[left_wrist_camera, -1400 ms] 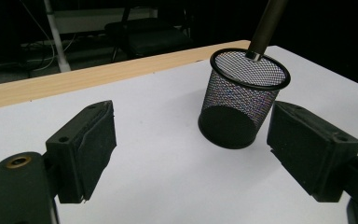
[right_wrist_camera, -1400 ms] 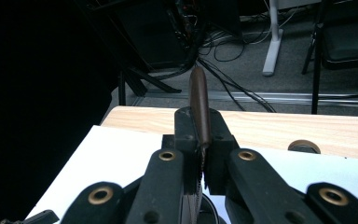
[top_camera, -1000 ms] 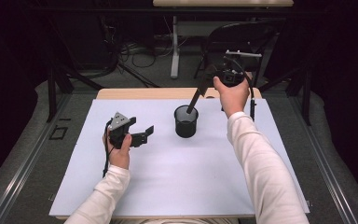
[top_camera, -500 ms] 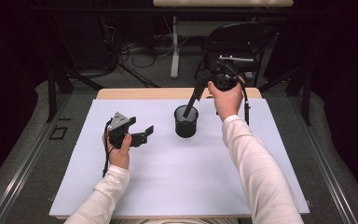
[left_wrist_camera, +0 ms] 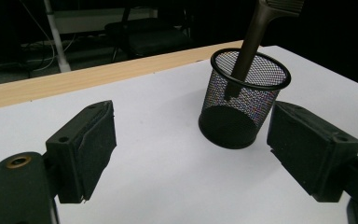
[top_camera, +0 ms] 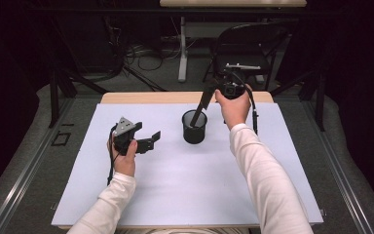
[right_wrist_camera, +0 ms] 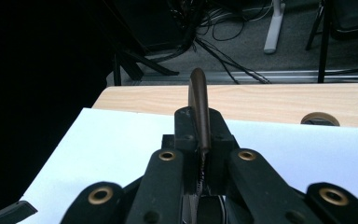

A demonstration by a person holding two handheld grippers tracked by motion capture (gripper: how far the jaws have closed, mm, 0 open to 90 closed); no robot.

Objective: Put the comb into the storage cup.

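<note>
Lowering a dark, flat-handled tool (top_camera: pixel 200 108) into the black mesh cup (top_camera: pixel 195 127) is the work in hand, and it looks nearly done. The right gripper (top_camera: pixel 213 95) is clamped tight on the upper end of the tool, above and just behind the cup, and the tool slants down so that its lower end is already past the rim and inside. Judging from this, what is left is to let the tool sink to the bottom, release it and draw the hand away. The cup stands upright near the middle of the white sheet on the counter (top_camera: pixel 175 98), with nothing else on the sheet.

The left gripper (top_camera: pixel 148 142) rests low on the sheet, well apart from the cup to its left, jaws spread wide and empty, pointing towards the cup.

The left gripper view adds what the high view cannot give: through the mesh of the cup (left_wrist_camera: pixel 242 100) the tip of the tool (left_wrist_camera: pixel 247 49) hangs partway down, not yet on the floor of the cup, and the cup holds nothing else. The right gripper view shows the grip itself: the tool (right_wrist_camera: pixel 198 109) is pinched edge-on between closed pads, its rounded end sticking out past them, while the cup is hidden below the gripper.
</note>
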